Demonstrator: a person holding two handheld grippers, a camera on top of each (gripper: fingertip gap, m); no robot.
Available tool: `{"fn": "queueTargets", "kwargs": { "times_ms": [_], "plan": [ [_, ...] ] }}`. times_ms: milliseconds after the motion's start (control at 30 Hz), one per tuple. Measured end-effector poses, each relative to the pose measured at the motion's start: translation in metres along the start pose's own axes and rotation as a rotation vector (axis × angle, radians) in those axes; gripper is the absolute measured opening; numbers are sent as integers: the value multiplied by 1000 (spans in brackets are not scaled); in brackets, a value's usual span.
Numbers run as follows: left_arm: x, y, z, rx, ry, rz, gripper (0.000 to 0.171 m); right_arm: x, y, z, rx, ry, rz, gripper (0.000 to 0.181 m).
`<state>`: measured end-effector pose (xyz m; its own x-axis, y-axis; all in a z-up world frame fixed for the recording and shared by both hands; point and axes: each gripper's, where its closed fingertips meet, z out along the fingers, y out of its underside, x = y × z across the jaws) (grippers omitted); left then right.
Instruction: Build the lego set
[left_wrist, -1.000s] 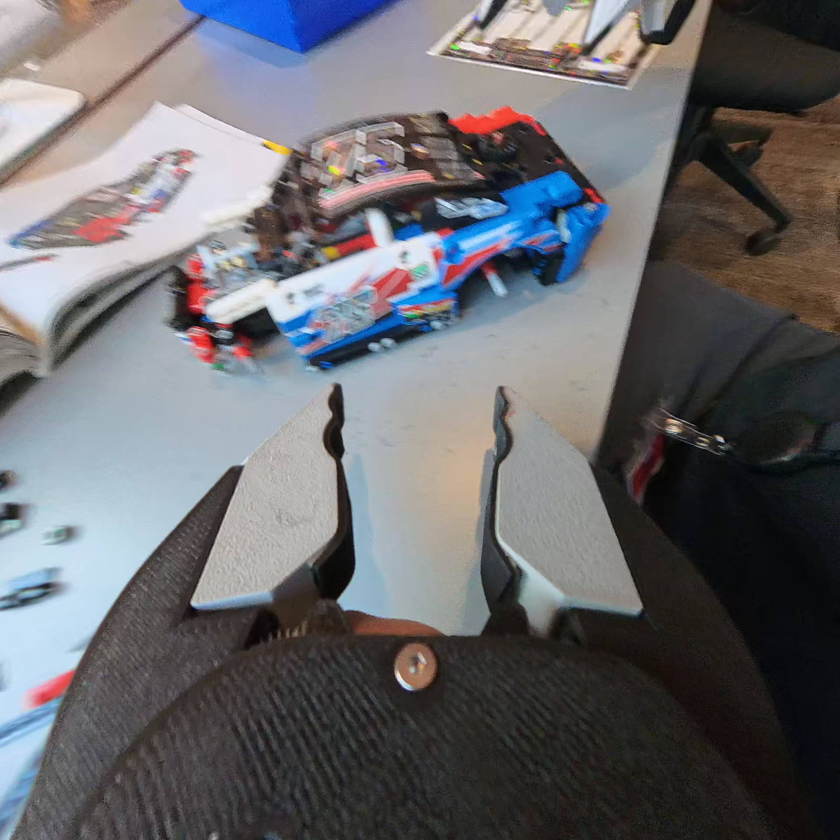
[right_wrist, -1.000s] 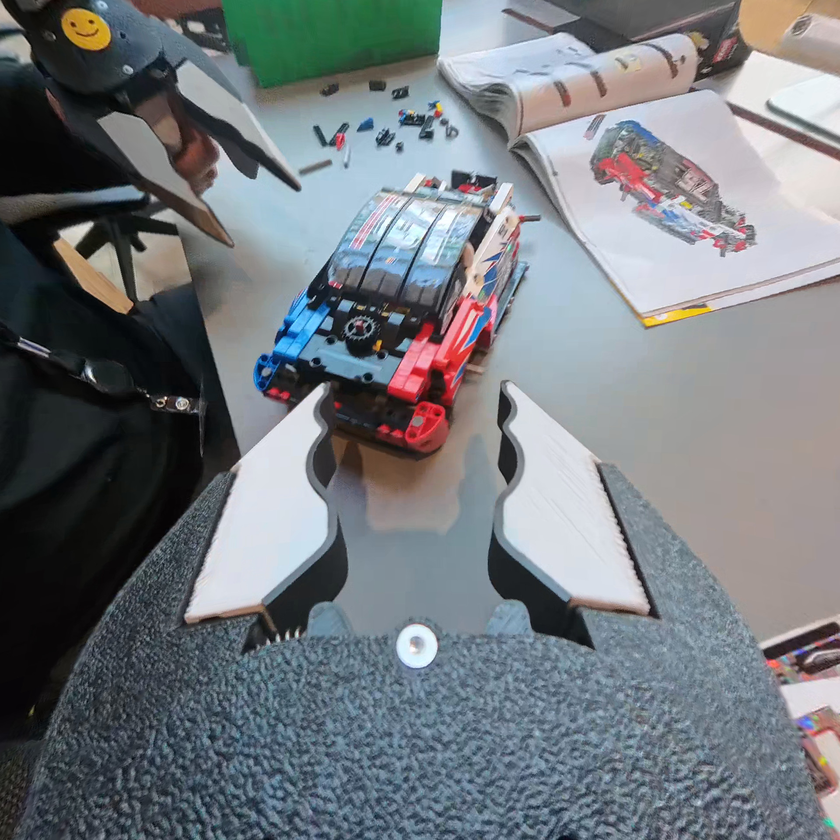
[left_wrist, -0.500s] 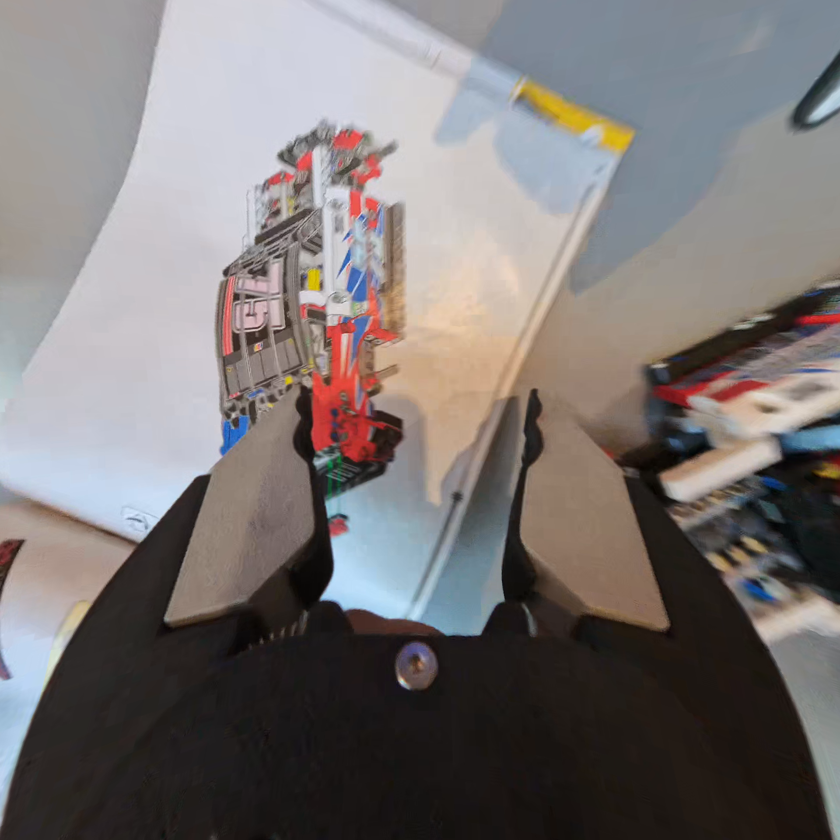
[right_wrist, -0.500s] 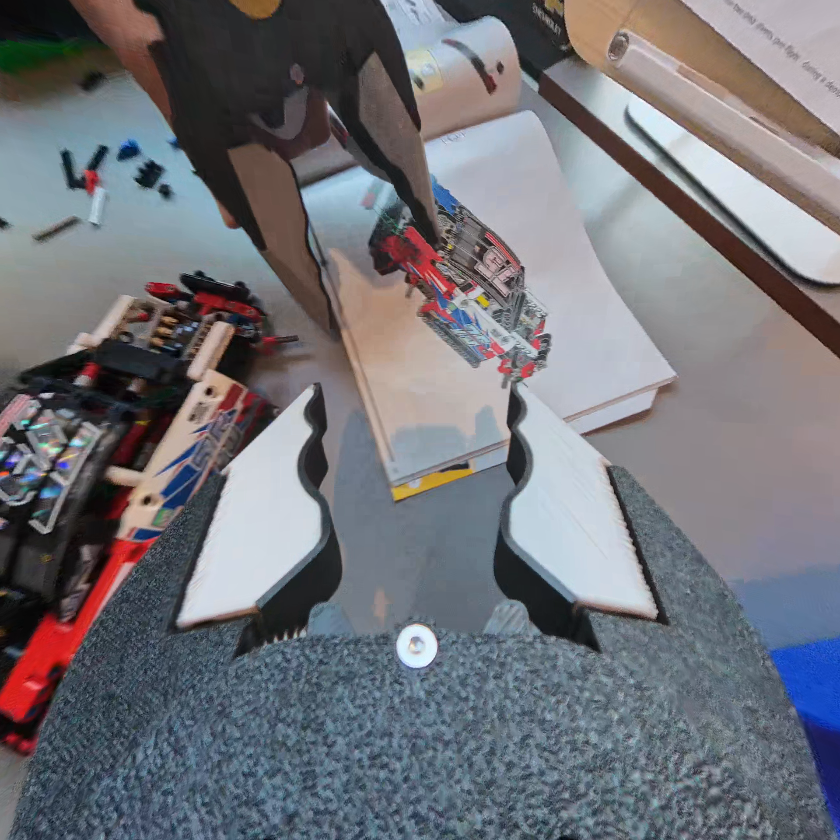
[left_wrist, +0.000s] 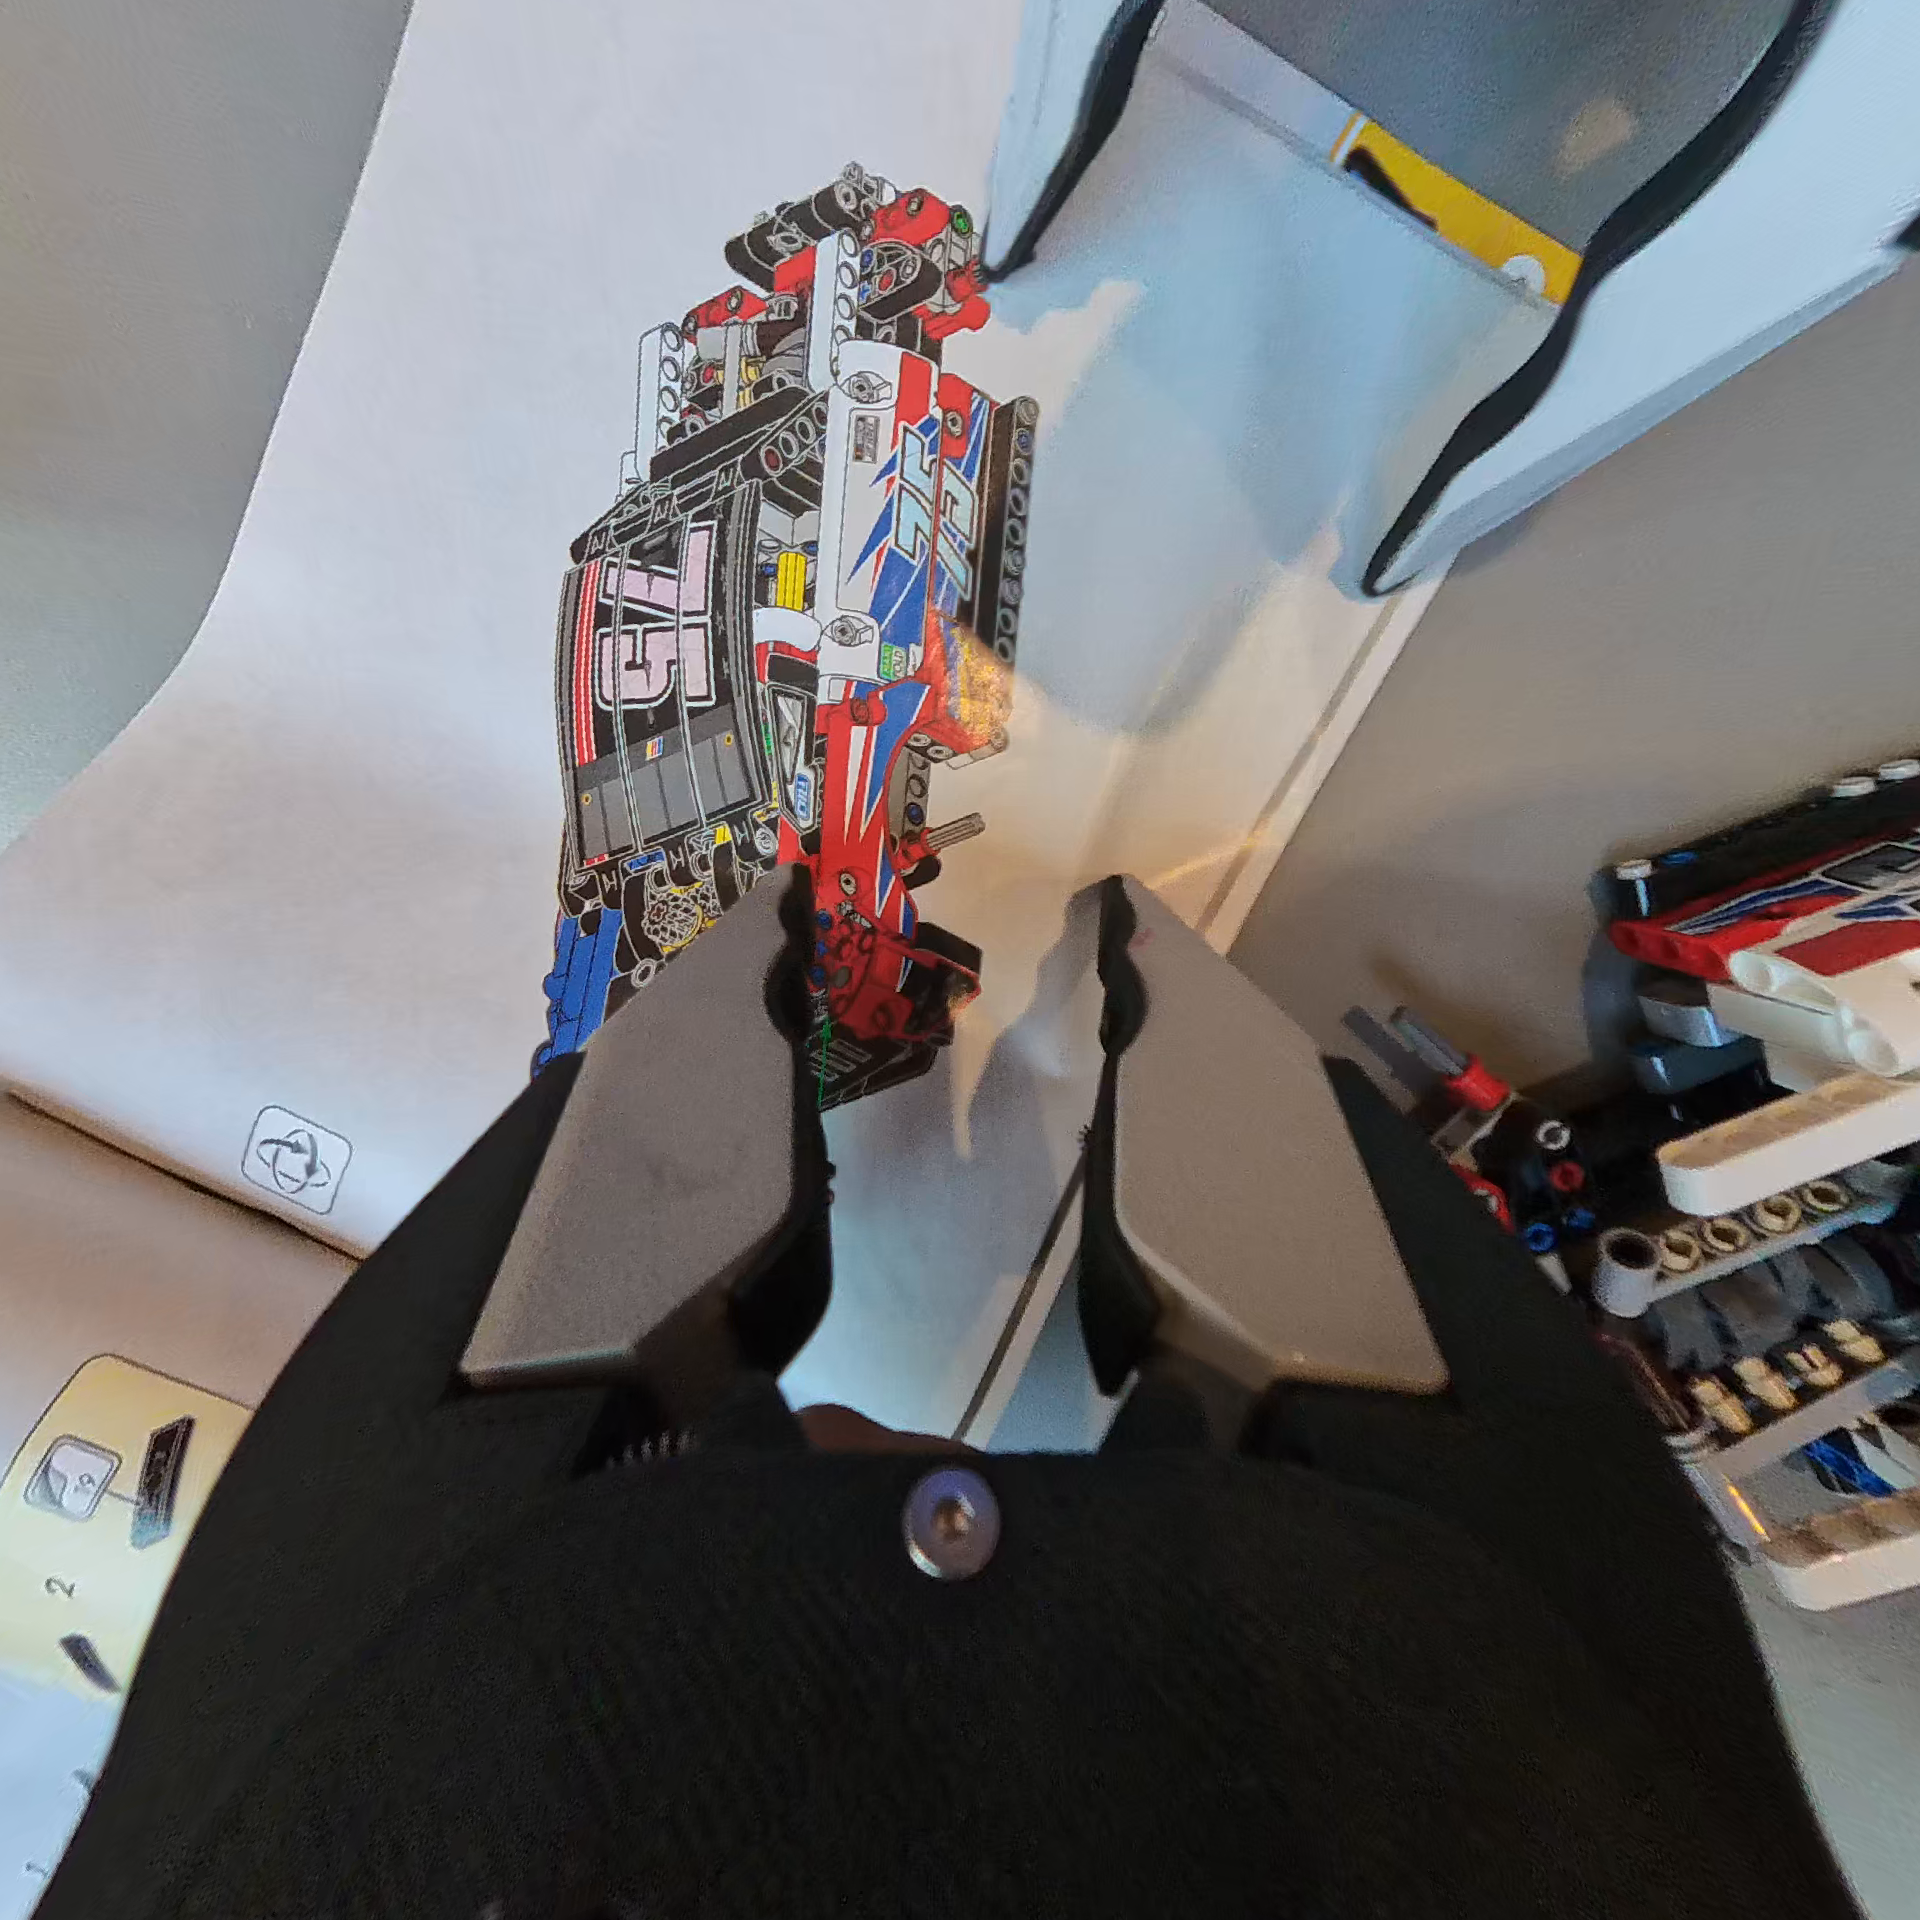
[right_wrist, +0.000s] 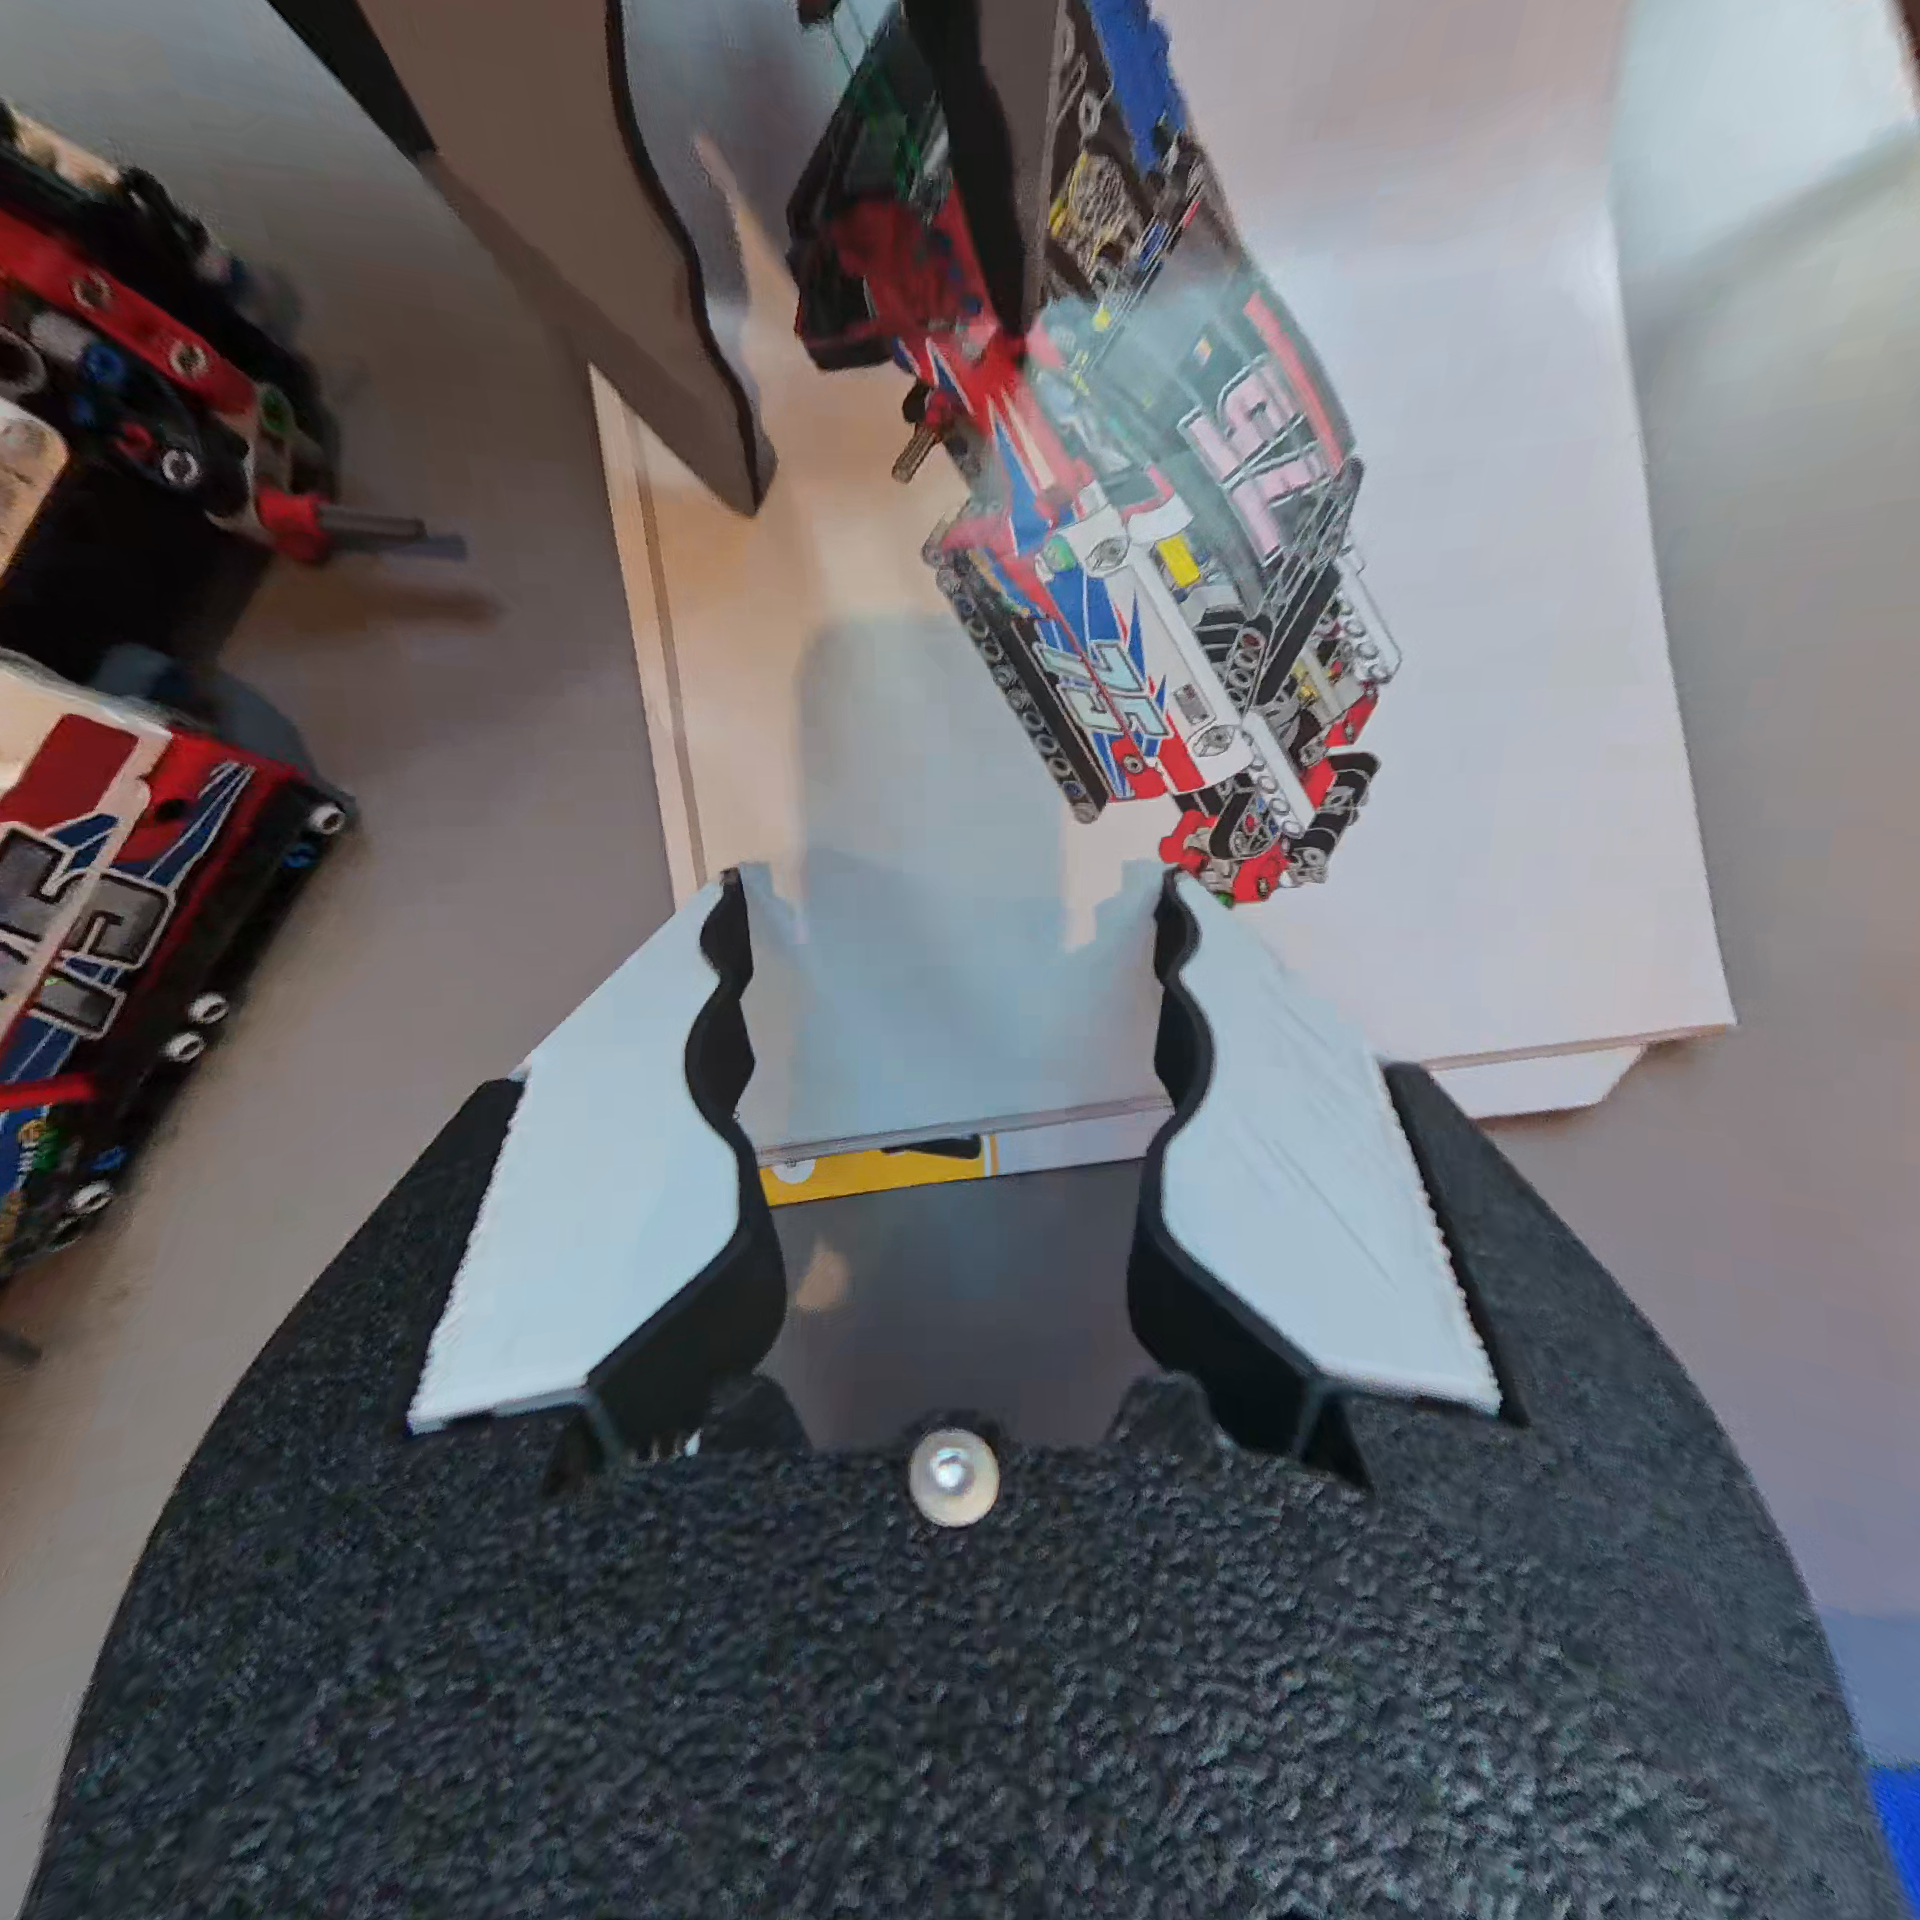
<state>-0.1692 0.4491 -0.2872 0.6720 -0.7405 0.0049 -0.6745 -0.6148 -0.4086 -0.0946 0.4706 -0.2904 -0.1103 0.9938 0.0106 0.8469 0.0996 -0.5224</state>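
Both grippers, left (left_wrist: 951, 935) and right (right_wrist: 951, 914), hover over the open white instruction booklet (left_wrist: 416, 623) beside the half-built red-and-blue car (right_wrist: 125, 883), fingers apart and empty, probably to turn its page

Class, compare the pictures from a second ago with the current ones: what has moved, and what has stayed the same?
Both tools swung away from the lego car to hover over the open instruction booklet. The left tool and right tool now face each other across the printed car picture. Neither took hold of anything; both stayed open and empty. The car and booklet stayed put on the table.
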Motion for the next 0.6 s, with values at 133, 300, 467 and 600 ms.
{"fn": "queueTargets", "kwargs": {
  "times_ms": [133, 300, 467, 600],
  "plan": [
    [0, 0, -1, 25, -4, -13, 28, 0, -1, 1, -40, -25, -6, 75],
    [-18, -5, -25, 113, -69, -32, 0, -2, -1, 1, -57, -17, 8, 72],
    [-60, 2, -113, 240, -202, -84, 10, -5, -5, 0, -26, 5, 5, 40],
    [-62, 31, -127, 191, -246, -84, 24, -5, -10, 2, -49, 19, -7, 18]
  ]
}}
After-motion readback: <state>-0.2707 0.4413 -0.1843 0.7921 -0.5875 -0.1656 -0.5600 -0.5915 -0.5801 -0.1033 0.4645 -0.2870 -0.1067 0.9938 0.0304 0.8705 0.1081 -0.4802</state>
